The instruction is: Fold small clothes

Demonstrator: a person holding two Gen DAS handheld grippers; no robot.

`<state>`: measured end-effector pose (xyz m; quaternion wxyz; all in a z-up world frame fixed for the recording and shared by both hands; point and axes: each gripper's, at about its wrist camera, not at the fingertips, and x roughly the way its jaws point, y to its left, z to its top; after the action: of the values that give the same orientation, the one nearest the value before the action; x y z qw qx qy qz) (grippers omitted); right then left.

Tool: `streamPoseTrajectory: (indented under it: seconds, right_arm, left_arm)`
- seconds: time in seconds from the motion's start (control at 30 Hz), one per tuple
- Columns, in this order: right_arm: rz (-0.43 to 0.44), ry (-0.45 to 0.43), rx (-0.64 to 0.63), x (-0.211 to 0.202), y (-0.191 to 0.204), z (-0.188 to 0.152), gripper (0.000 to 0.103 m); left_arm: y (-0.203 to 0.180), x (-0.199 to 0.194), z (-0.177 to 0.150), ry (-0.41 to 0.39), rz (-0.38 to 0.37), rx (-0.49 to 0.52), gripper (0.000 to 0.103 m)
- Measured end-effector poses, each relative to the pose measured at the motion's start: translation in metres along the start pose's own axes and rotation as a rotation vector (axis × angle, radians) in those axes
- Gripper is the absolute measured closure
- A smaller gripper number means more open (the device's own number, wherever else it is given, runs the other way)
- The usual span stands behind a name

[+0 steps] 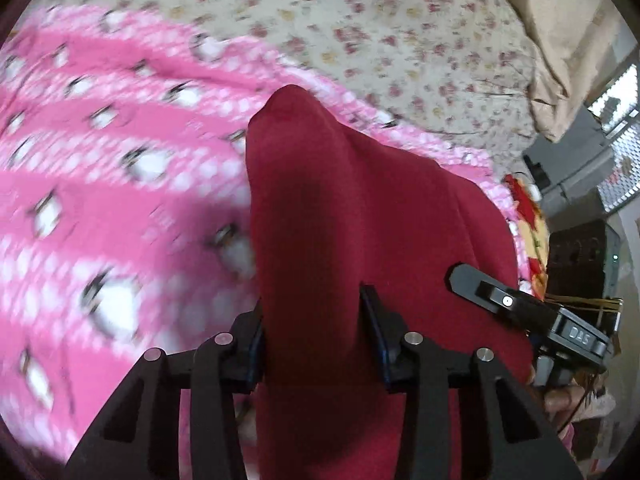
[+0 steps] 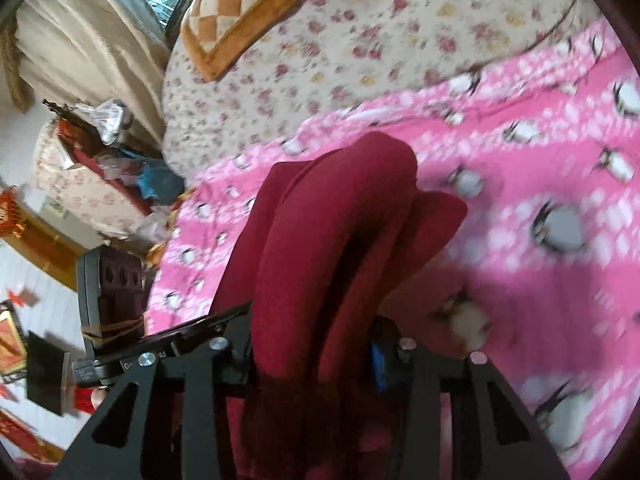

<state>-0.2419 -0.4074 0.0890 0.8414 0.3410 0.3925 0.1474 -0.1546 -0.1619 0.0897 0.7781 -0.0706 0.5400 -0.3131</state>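
Note:
A dark red garment [image 1: 352, 200] is lifted off a pink penguin-print blanket [image 1: 100, 160]. In the left wrist view my left gripper [image 1: 314, 320] is shut on a thick fold of it, the cloth filling the gap between the blue-padded fingers [image 1: 374, 320] and rising in a peak ahead. The right gripper's black body [image 1: 520, 308] shows at the garment's right edge. In the right wrist view my right gripper [image 2: 312, 344] is shut on several bunched folds of the red garment [image 2: 332, 220], which hangs over the pink blanket [image 2: 540, 280]. Both views are blurred.
Beyond the blanket lies a floral bedsheet [image 1: 400, 40] [image 2: 360, 60]. An orange checkered cushion [image 2: 240, 12] rests at the far end of the bed. A beige curtain [image 2: 80, 40] and a cluttered bedside chair [image 2: 100, 160] stand past the bed's left edge.

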Motion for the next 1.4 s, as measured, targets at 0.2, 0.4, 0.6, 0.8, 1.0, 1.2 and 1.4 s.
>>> streamPoseTrajectory:
  seconds: [0.2,0.4,0.6,0.8,1.0,1.2,1.4]
  right_arm:
    - [-0.236,0.094,-0.061,0.038,-0.007,-0.035,0.043]
    - [-0.361,0.009,-0.226,-0.007,0.037,-0.056,0.042]
    - [-0.254,-0.032,-0.331,-0.045,0.087,-0.077,0.043]
    - [-0.373,0.080,-0.405,-0.009,0.077,-0.112,0.048]
    - [-0.389,0.078,-0.374,-0.006,0.068,-0.116,0.053]
    - [-0.364,-0.011,-0.322,-0.034,0.084,-0.107,0.046]
    - [-0.431,-0.049,-0.327,-0.038,0.096,-0.103,0.036]
  left_arm:
    - [0.038,0.022,-0.035,0.040,0.026,-0.118,0.062]
    - [0.030,0.008,-0.043,-0.010,0.103,-0.092,0.056]
    - [0.010,0.003,-0.053,-0.059,0.207,-0.008,0.056]
    - [0.006,-0.007,-0.064,-0.108,0.248,0.010,0.056]
    - [-0.007,-0.022,-0.070,-0.170,0.282,0.053,0.056]
    - [-0.015,-0.035,-0.073,-0.208,0.291,0.059,0.056]
    - [-0.027,-0.046,-0.078,-0.246,0.314,0.096,0.056]
